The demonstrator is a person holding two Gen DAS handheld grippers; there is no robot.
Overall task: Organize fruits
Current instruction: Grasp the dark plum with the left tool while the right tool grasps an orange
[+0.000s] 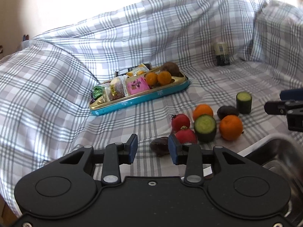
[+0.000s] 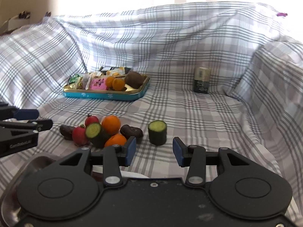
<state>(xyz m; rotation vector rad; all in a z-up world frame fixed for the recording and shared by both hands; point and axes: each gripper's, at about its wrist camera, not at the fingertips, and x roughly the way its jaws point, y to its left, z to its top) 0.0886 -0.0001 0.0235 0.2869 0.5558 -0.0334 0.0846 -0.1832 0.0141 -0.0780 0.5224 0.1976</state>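
Observation:
A pile of produce lies on the plaid cloth: two oranges (image 1: pixel 230 127) (image 2: pixel 111 124), two red radishes (image 1: pixel 180 121) (image 2: pixel 80 136), a tilted cucumber piece (image 1: pixel 205 127) (image 2: pixel 96 134), an upright cucumber piece (image 1: pixel 244 102) (image 2: pixel 157 132) and dark brown fruits (image 1: pixel 160 146) (image 2: pixel 131 131). My left gripper (image 1: pixel 153 147) is open and empty, just in front of one dark fruit. My right gripper (image 2: pixel 154 151) is open and empty, just in front of the upright cucumber piece. Each gripper shows at the edge of the other's view.
A blue tin tray (image 1: pixel 140 99) (image 2: pixel 106 95) at the back holds wrapped snacks, two small oranges and a brown fruit. A small can (image 2: pixel 201 80) (image 1: pixel 222 54) stands at the back right. A metal bowl (image 1: pixel 278 155) (image 2: pixel 17 177) sits close under the grippers. Cloth folds rise all around.

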